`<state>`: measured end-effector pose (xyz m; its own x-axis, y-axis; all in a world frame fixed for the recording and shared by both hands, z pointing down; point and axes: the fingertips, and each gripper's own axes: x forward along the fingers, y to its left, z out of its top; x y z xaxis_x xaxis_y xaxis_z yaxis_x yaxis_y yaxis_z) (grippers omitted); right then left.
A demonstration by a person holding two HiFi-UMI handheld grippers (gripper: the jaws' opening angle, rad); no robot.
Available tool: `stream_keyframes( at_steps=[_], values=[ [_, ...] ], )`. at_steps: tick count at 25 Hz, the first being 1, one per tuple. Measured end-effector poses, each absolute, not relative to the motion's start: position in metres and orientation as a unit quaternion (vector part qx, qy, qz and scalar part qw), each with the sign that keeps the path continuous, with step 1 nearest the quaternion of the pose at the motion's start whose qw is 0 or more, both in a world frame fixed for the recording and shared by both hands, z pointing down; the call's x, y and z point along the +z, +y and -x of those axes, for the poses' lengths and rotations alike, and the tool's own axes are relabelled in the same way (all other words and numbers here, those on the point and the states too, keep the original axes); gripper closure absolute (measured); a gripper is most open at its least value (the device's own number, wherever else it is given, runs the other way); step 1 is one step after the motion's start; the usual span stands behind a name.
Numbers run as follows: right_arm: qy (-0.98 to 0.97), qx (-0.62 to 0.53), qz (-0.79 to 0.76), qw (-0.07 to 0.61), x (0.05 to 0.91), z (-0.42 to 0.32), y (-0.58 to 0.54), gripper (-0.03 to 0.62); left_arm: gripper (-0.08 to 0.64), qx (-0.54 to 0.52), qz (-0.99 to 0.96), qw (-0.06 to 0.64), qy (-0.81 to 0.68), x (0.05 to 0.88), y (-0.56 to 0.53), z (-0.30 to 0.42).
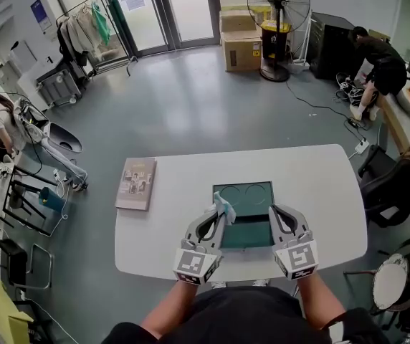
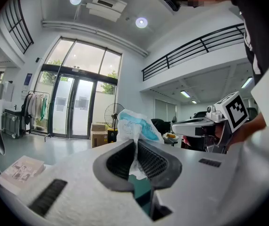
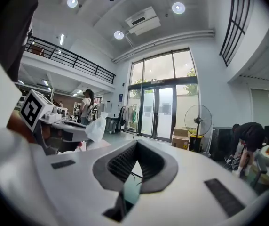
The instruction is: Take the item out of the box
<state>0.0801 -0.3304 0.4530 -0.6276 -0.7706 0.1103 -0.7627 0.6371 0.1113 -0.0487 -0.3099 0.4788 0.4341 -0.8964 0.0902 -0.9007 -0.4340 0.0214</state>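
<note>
L gripper point(image 1: 218, 211) point(image 2: 135, 144) pinches a white-and-blue packet point(image 1: 225, 207) point(image 2: 133, 125) over the left edge of the open green box point(image 1: 248, 233); its print is too small to read. R gripper point(image 1: 272, 211) point(image 3: 137, 146), jaws closed and empty, is at the box's right edge. White table point(image 1: 305, 181), hall w/ glass doors point(image 1: 165, 9). Packet's long axis runs along the jaws, pointing away from the person.

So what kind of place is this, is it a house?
Not a house. It looks like a big workshop or lab hall: glass doors, a tall fan beside cardboard boxes, and a railed balcony above.
</note>
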Motion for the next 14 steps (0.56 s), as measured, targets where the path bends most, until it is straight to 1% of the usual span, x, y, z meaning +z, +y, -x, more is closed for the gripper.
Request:
stream_keyframes(
  at_steps=[5,14],
  values=[
    [-0.905,-0.028,-0.418,0.069,0.4479,-0.0781,-0.3292,0.588,0.523,0.032,-0.848,0.041,-0.527,0.4735,-0.3107,0.0432],
    [-0.907,-0.030,-0.416,0.060,0.4432,-0.0732,-0.3251,0.588,0.523,0.035,-0.850,0.037,-0.524,0.4729,-0.3065,0.0456]
  ],
)
